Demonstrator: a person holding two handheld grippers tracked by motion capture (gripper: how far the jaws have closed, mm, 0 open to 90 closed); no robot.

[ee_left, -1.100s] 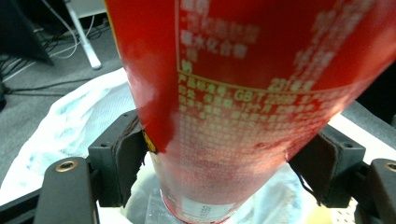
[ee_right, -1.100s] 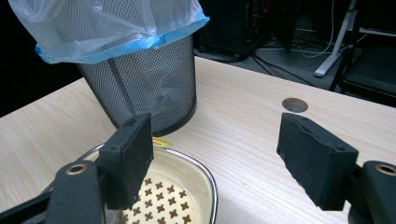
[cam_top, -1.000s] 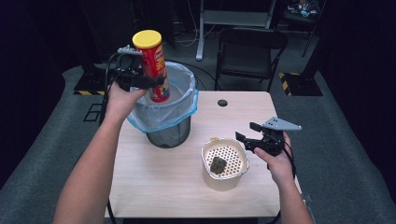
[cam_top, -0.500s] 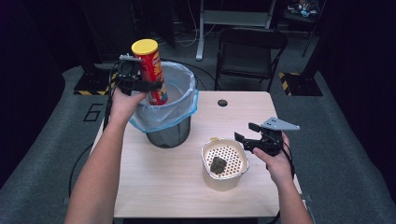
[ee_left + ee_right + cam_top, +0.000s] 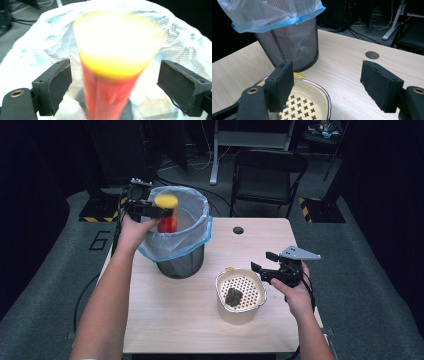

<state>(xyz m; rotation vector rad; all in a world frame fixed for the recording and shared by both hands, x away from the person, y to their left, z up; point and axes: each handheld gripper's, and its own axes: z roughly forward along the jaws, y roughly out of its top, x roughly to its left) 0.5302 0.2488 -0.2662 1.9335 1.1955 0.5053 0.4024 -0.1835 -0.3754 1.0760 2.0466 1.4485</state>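
in the high view the left gripper [image 5: 150, 210] sits at the rim of the lined bin [image 5: 197, 227], where a red can with a yellow lid [image 5: 167, 213] stands in the bag's mouth, while the right gripper [image 5: 265, 267] hovers beside a cream bowl [image 5: 240, 312] holding a dark lump [image 5: 233, 296]. in the left gripper view the jaws stand apart on either side of the blurred can [image 5: 112, 72], clear of it, over the bag. in the right gripper view the jaws are spread wide above the bowl [image 5: 322, 93], with the bin [image 5: 292, 47] just behind it on the table [image 5: 342, 65].

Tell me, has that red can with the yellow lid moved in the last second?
Yes. The red can has dropped: earlier it stood well above the rim of the mesh bin, now its lid sits about level with it, between the left gripper's open jaws.
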